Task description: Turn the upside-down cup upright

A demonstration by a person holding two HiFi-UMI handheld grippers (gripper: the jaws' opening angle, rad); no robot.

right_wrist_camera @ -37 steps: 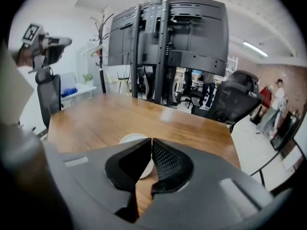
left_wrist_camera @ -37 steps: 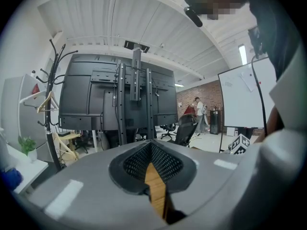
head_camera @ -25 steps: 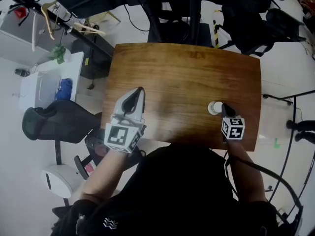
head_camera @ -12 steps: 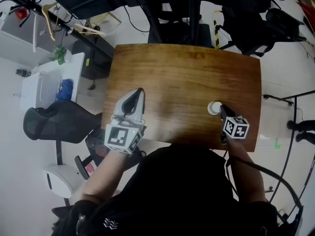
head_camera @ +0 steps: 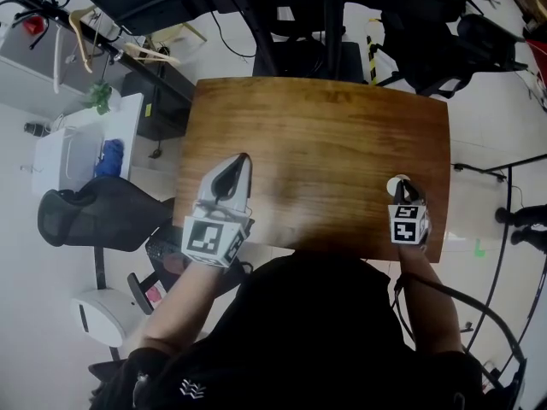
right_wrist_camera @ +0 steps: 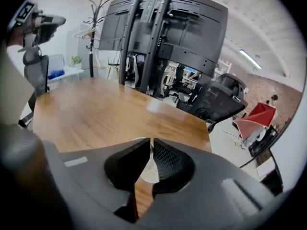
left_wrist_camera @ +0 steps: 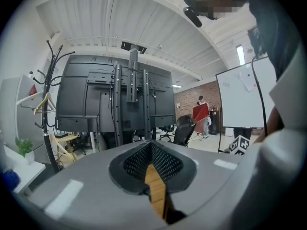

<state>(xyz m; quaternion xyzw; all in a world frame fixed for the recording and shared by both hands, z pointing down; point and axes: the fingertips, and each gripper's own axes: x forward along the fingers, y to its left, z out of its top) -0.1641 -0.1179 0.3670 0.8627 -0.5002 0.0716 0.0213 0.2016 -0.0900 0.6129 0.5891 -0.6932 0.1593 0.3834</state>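
Observation:
A small white cup (head_camera: 397, 183) stands on the wooden table (head_camera: 316, 135) near its front right corner. I cannot tell which way up it is. My right gripper (head_camera: 402, 188) reaches down onto it. In the right gripper view the jaws are closing, almost together, with the white cup wall (right_wrist_camera: 145, 168) pinched between the pads (right_wrist_camera: 165, 161) of my right gripper (right_wrist_camera: 149, 141). My left gripper (head_camera: 239, 162) hovers over the table's front left part, far from the cup. My left gripper (left_wrist_camera: 151, 146) is shut and holds nothing.
The table's right edge (head_camera: 446, 186) is close beside the cup. A black office chair (head_camera: 90, 212) and a white side table (head_camera: 81, 139) stand left of the table. Black monitor stands (right_wrist_camera: 158, 23) rise behind the far edge.
The right gripper and the cup have both shifted to the right, closer to the table's right edge, and the gripper has rolled. The left gripper has stayed where it was.

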